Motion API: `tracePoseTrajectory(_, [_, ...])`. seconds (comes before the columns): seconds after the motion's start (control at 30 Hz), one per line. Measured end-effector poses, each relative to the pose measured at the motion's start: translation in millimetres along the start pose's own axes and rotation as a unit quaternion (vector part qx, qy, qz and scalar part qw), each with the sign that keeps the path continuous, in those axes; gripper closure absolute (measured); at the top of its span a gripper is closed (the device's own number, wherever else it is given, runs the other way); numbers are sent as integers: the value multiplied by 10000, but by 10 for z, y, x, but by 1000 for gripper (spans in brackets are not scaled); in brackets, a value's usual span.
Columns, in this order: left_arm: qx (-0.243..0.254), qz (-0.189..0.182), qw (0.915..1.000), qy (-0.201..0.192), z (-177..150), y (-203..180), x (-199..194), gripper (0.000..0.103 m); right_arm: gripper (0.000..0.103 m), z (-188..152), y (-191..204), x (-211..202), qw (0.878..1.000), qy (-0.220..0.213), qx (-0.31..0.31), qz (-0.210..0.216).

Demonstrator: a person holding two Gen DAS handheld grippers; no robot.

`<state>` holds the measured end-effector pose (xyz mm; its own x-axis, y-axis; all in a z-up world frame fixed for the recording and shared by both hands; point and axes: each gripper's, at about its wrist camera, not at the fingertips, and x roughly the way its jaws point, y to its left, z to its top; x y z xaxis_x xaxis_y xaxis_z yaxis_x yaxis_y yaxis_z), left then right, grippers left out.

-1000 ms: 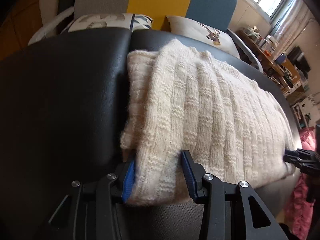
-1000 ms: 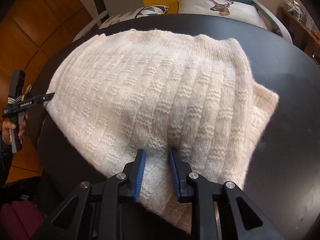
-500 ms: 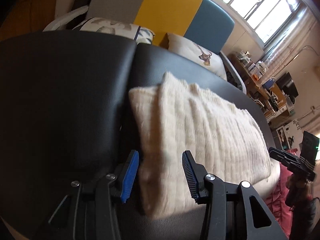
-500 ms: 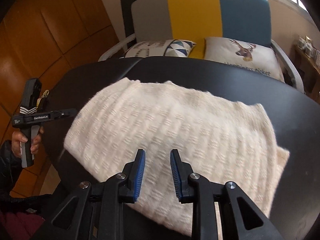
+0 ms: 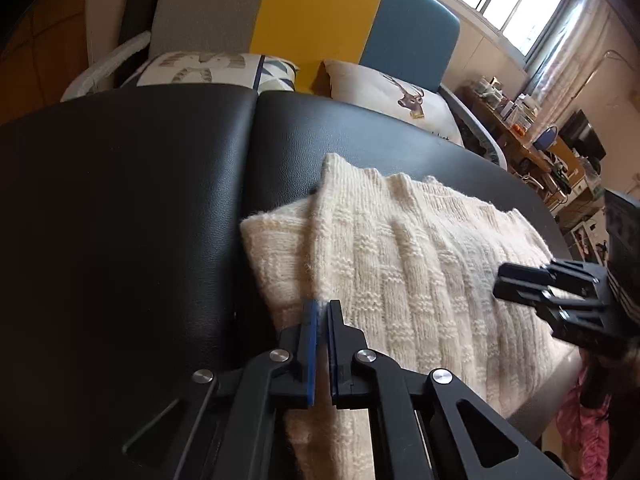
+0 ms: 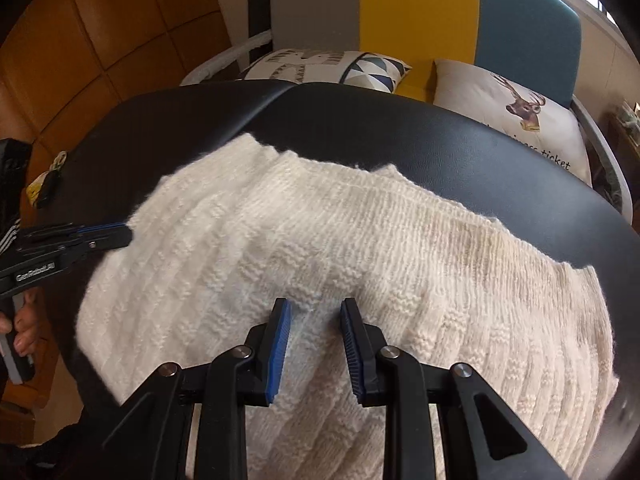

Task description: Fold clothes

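Note:
A cream knitted sweater [image 5: 420,276] lies folded on the black leather table [image 5: 120,240]; it also shows in the right wrist view [image 6: 340,248]. My left gripper [image 5: 320,308] is shut, its jaws pressed together at the sweater's near left edge, and I cannot tell whether any knit is pinched. It appears from the side in the right wrist view [image 6: 120,234] at the sweater's left edge. My right gripper [image 6: 316,308] is open, jaws resting on the sweater's near part with knit between them. It shows in the left wrist view [image 5: 504,280] at the sweater's right side.
A grey, yellow and blue sofa [image 6: 420,12] with two printed cushions [image 6: 512,100] stands behind the table. A keyring [image 6: 46,184] lies at the table's left edge. Orange wall panels [image 6: 100,40] are at the left. A cluttered desk [image 5: 532,140] stands at the far right.
My left gripper has shut; it was open around the sweater edge. Both grippers pulled back, then came down to the sweater again. The right gripper stays open.

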<state>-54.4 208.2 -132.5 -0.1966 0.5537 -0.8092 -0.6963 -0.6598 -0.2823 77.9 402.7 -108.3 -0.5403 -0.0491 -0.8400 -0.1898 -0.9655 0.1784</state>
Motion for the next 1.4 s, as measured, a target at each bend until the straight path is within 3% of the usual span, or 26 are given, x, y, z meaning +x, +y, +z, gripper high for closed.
tracePoseTrajectory(0.17, [-614, 118, 9980, 72, -129, 240, 55, 99, 77, -68, -181, 54, 9985, -229, 474, 127])
tracePoseTrajectory(0.27, [-616, 35, 9981, 68, -166, 216, -3, 94, 77, -124, -223, -67, 9974, -375, 566, 260])
tracePoseTrajectory(0.4, [-1036, -504, 9933, 64, -66, 381, -125, 54, 75, -291, -283, -356, 9955, -537, 638, 457])
tracePoseTrajectory(0.5, [-1390, -923, 9857, 226, -18, 511, -87, 47, 75, -451, -389, -514, 9954, -535, 708, 355])
tracePoseTrajectory(0.67, [-1807, -1548, 9698, 541, 33, 635, 20, 45, 75, -748, -644, -717, 9928, -515, 1080, 93])
tracePoseTrajectory(0.9, [-1776, -1555, 9669, 973, 14, 510, 218, 45, 75, -957, -1063, -929, 9853, -644, 1569, -202])
tracePoseTrajectory(1.1, [-1843, -1583, 9657, 916, 7, 472, 249, 38, 75, -1053, -1361, -1034, 9806, -691, 1812, -288])
tracePoseTrajectory(1.2, [-1688, -1489, 9702, 896, 11, 426, 253, 39, 75, -1099, -1506, -1081, 9781, -708, 1929, -330])
tracePoseTrajectory(1.23, [-1653, -1486, 9709, 895, 20, 410, 266, 46, 75, -1111, -1530, -1097, 9784, -682, 1914, -368])
tracePoseTrajectory(1.27, [-1655, -1545, 9694, 952, 16, 393, 285, 84, 75, -1112, -1540, -1101, 9799, -633, 1846, -423])
tracePoseTrajectory(1.3, [-1730, -1563, 9670, 1030, 4, 379, 313, 85, 75, -1112, -1551, -1106, 9812, -584, 1778, -478])
tracePoseTrajectory(1.4, [-1575, -1475, 9730, 820, 22, 284, 265, 87, 75, -1092, -1472, -1122, 9895, -447, 1268, -536])
